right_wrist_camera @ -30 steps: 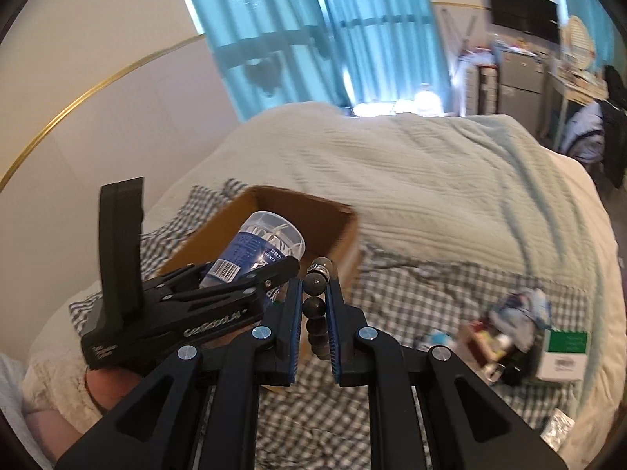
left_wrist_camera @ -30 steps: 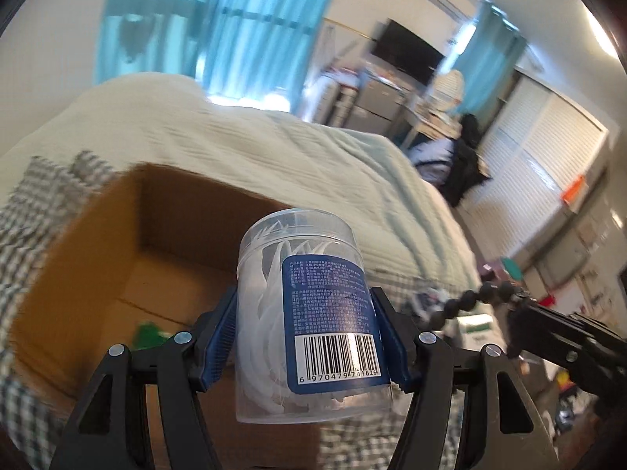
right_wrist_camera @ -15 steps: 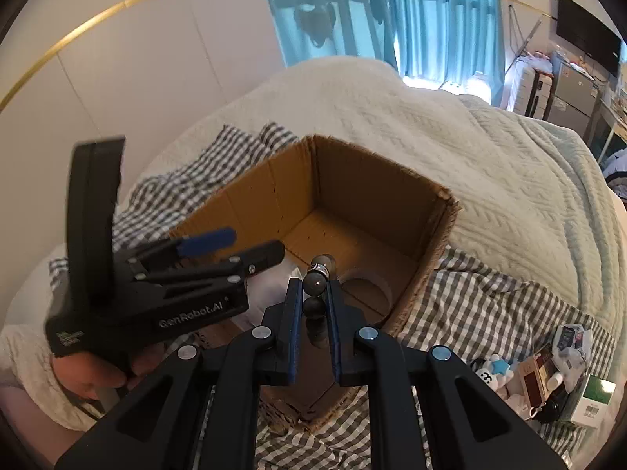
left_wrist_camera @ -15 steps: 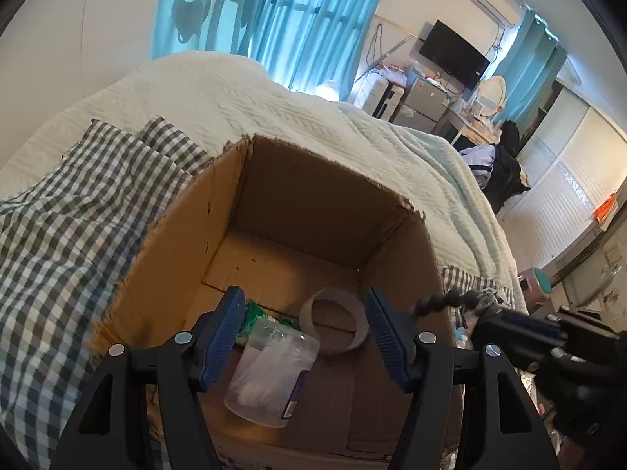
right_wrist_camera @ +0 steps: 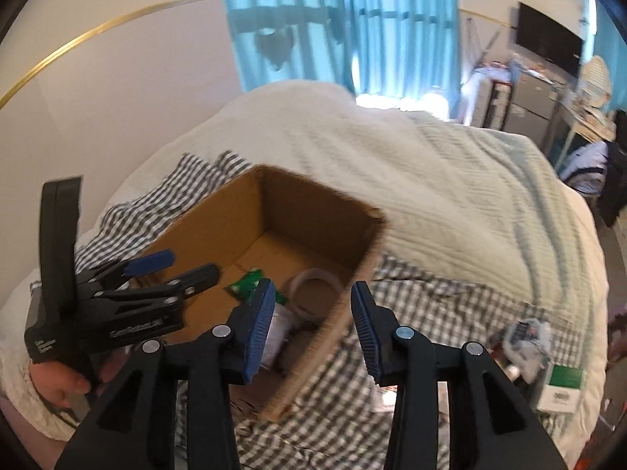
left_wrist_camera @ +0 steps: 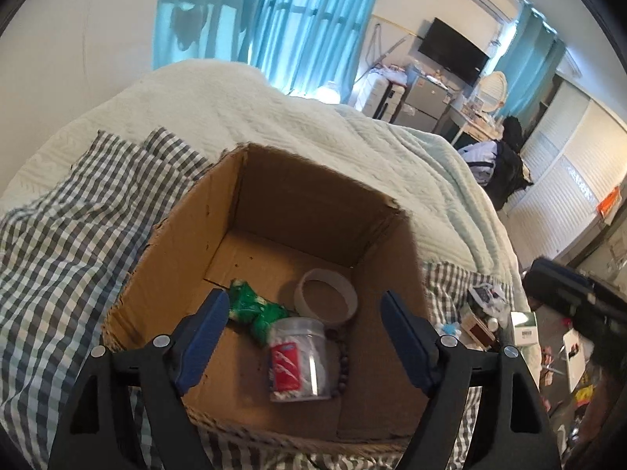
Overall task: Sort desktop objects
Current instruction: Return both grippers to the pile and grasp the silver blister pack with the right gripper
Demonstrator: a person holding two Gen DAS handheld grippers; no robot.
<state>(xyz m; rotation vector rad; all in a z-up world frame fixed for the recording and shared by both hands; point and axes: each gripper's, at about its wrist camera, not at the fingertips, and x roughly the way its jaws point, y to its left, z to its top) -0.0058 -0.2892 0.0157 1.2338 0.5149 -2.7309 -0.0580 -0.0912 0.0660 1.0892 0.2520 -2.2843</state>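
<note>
A bed (left_wrist_camera: 313, 125) under a pale quilt fills most of both views, with a grey checked cloth (left_wrist_camera: 58, 258) spread over its near end. On that cloth sits an open cardboard box (left_wrist_camera: 188, 235), flaps gone, its near rim just under both grippers.

The left gripper (left_wrist_camera: 303, 337) hangs over the box with its jaws spread wide and opening, nothing pressed between the pads. The right gripper (right_wrist_camera: 309, 325) is narrower and also opening, empty, poised over the box's right-hand wall.

Inside the box, on its floor: a clear plastic jar (left_wrist_camera: 299, 358) with a red label lies on its side, a roll of tape (left_wrist_camera: 327, 295) rests flat behind it, a green packet (left_wrist_camera: 254, 311) lies to its left, and a string of dark beads (left_wrist_camera: 343, 360) runs along the jar's right side, touching it.

A heap of small items (right_wrist_camera: 529, 337) (boxes, wrappers, too blurred to name) waits on the cloth to the right, well apart from the box, so the sorting looks only partly done.

Risks from here, as I judge them: the box stands on soft bedding, so a gripper catching its rim on the way out could tip or drag it. The two grippers work close together and could knock each other. The jar, lying on its round side, may roll when more things drop in.
</note>
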